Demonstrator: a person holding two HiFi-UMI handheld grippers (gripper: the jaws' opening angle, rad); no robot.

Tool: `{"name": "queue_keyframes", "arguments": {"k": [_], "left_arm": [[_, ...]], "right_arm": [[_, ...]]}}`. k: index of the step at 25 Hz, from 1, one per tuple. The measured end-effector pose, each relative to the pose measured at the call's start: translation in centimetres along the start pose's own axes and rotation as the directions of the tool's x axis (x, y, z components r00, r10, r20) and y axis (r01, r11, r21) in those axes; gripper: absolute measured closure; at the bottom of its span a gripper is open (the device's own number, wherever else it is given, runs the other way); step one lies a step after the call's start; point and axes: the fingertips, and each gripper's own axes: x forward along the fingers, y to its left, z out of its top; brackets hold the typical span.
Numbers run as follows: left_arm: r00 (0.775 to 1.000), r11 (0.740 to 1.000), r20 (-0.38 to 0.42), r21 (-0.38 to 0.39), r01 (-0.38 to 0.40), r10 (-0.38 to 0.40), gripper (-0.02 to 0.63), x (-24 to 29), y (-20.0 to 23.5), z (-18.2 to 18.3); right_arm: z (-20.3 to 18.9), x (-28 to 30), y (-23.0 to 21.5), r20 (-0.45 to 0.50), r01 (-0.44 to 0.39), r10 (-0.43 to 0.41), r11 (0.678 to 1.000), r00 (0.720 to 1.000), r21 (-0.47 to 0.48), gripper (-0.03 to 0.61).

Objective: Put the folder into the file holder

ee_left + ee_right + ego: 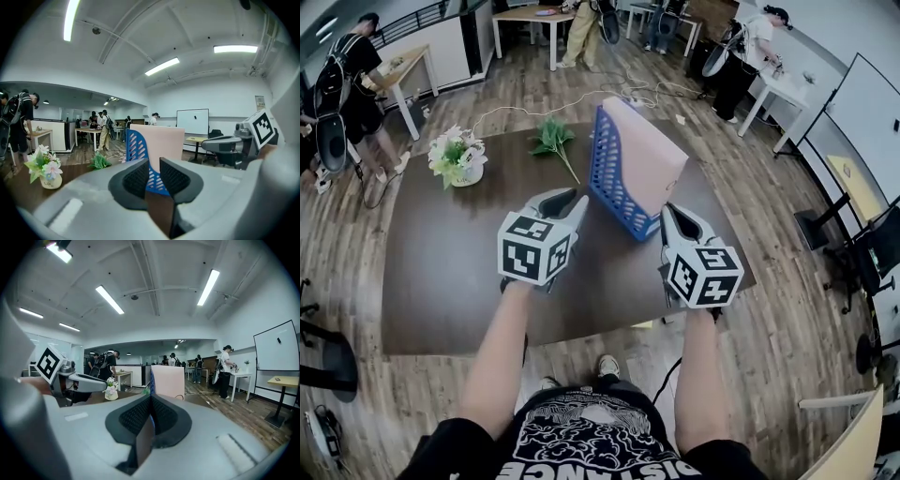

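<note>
A dark table [441, 281] in an open office is carrying the folder, already filed.
The pink folder [649, 155] is standing on edge inside the blue file holder [609, 178] mid-table, its long axis running away from the person. The left gripper [153, 177] is showing a narrow gap between its jaws, holding nothing; the right gripper [151, 416] is pressing its jaws together, empty.
</note>
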Motion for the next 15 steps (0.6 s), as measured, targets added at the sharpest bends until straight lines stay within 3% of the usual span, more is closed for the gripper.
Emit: {"name": "queue_keyframes", "arguments": {"k": [7,15], "left_arm": [[0.999,0.999,0.003,-0.030,-0.035,0.035,0.597,-1.08,0.83,0.22],[0.998,0.998,-0.023,-0.035,-0.058,0.057,0.609,-0.98,0.77,0.05]], "right_arm": [[0.31,-0.51,0.13,0.004,-0.015,0.015,1.000,1.000,-0.003,0.580],[0.31,-0.64,-0.64,0.006,-0.019,0.019,1.000,1.000,0.023,0.580]]}}
